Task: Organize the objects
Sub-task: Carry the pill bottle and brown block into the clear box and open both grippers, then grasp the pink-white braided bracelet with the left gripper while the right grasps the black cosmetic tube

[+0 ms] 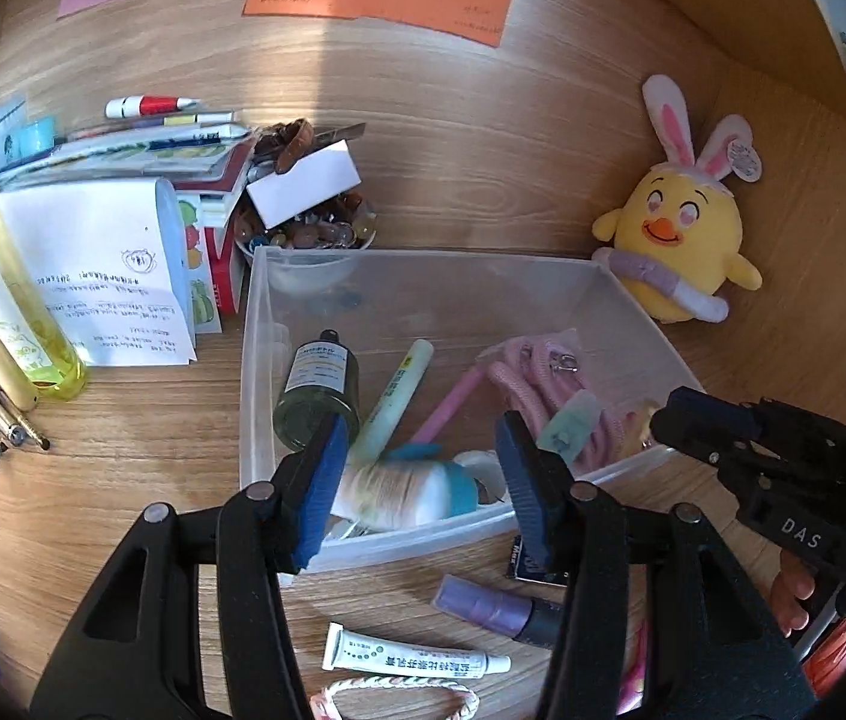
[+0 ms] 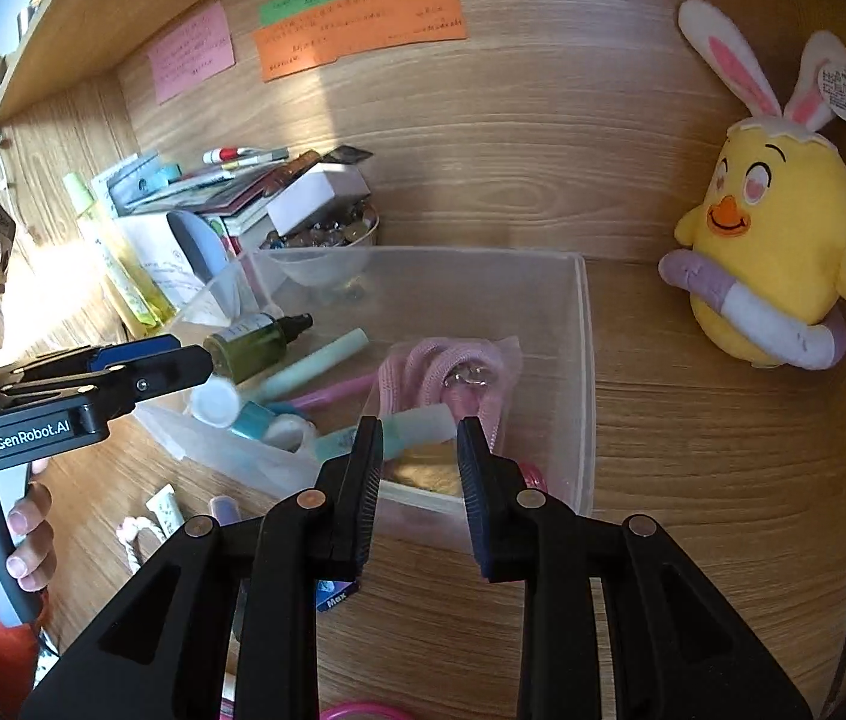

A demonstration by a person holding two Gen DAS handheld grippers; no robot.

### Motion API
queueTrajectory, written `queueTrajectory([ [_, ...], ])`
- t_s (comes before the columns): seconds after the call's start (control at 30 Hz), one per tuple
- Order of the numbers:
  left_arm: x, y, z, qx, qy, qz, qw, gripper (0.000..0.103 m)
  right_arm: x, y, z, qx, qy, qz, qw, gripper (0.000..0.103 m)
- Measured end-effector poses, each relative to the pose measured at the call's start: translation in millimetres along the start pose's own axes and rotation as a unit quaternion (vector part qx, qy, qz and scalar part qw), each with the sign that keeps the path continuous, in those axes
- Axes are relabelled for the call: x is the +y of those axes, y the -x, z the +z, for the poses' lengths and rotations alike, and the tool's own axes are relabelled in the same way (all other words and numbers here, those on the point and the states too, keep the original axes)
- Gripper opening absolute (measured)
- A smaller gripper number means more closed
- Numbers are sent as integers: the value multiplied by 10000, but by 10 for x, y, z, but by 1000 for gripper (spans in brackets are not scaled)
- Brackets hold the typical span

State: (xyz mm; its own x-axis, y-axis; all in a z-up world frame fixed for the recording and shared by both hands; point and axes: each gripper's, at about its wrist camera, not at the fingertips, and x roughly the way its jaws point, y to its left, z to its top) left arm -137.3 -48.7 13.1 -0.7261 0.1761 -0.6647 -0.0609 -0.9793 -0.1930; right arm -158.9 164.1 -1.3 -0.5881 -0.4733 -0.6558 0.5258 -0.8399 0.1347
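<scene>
Several small things lie outside the bin on the wood-grain desk nearest the cameras, so the sorting looks partly done at best: a white squeeze tube (image 1: 417,657) with printed text, a matte lilac cylinder with a dark end (image 1: 498,609), a braided pink-and-white loop (image 1: 399,696), and a dark little packet marked "Max" (image 2: 336,597) under the right gripper. The left gripper (image 1: 417,480) hovers at the bin's near rim, its blue-padded jaws spread wide with nothing between them; the right gripper (image 2: 417,480) hangs over the near right corner, jaws likewise apart and empty. Just beyond, the translucent plastic bin (image 1: 255,360) already holds a dark green glass bottle lying on its side (image 1: 318,390), a pale green tube (image 1: 399,396), a slim pink pen (image 1: 447,411), a cotton-wrapped roll with a teal band (image 1: 405,489) and a soft pink cord bundle (image 2: 441,372). Further off to the left sit a tall yellow clear bottle (image 1: 9,324), a folded handwritten sheet (image 1: 111,288), stacked booklets and a bowl of glossy beads (image 1: 315,234), all apparently unsorted. Farthest back, a plush yellow chick with rabbit ears (image 2: 777,258) leans against the wooden wall, under pink, orange and green paper notes.
</scene>
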Motion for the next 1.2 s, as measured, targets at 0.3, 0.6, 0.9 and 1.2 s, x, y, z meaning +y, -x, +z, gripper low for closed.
queueTrajectory([
  [0.3,-204,314,-130,-300,-523,373,9975,89,160,235,-42,-198,284,144,9993,67],
  [0.6,-132,341,-524,207,-663,413,9967,99,313,382,-230,-163,486,315,9982,74],
  [0.9,100,262,-948,647,-785,843,9912,99,601,227,-532,181,1018,489,9934,74],
  [1.2,150,266,-1084,815,-768,780,9906,69,753,-182,-670,878,1151,793,9863,43],
])
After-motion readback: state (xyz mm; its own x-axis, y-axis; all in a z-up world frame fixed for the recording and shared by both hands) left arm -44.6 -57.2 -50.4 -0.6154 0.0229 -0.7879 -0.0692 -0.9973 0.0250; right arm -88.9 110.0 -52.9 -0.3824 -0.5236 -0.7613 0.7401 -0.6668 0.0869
